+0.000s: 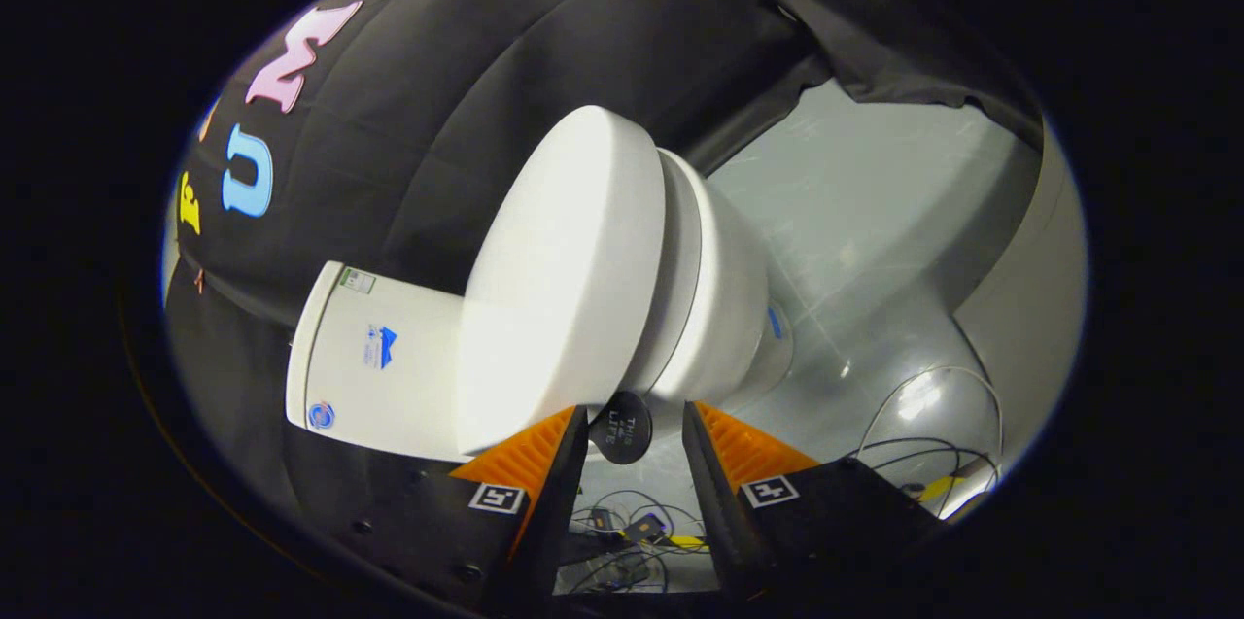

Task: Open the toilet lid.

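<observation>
Two fingers of the gripper (636, 425) sit nearest the camera, spread apart with a clear gap between them and pressing on nothing; each carries one square black-and-white marker, so two markers in all. In the gap between the fingertips sits one small dark round disc (622, 428) with pale lettering; whether it touches either finger cannot be told. Through the same gap, lower down, a tangle of thin cables (622, 541) lies on the grey floor (855, 211), and more loops of cable run on the floor to the right of the right finger.

Just beyond the fingertips stands one white toilet, seen strongly tilted in this view. Its lid (564, 279) is a single broad, smooth oval lying just ahead of and slightly left of the left finger, its near edge almost meeting that fingertip. The lid stands a little apart from the seat and bowl (719, 298), which lie on its right side, directly ahead of the gap. One cistern (379, 357) adjoins the lid on the left, with three small stickers on its face.

Farthest off, the black cloth wall (437, 114) hangs behind the toilet, and a pale partition (1050, 289) rises at the far right.
</observation>
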Action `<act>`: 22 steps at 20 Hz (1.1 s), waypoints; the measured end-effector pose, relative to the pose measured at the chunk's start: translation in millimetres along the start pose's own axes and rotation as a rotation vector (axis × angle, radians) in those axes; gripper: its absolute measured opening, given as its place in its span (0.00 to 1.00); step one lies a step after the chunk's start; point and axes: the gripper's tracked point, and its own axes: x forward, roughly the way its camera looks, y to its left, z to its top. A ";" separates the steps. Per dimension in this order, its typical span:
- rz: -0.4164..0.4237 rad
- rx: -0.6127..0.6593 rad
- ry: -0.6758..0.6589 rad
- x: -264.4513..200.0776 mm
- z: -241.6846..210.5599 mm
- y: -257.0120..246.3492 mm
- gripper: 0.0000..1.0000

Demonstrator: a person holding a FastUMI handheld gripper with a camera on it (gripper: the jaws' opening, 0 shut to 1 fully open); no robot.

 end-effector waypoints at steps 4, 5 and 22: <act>-0.005 -0.030 0.006 5.3 -1.5 -8.4 0.53; 0.003 -0.014 0.019 6.5 -3.7 -7.1 0.53; 0.038 0.087 0.049 16.9 -5.7 -12.5 0.17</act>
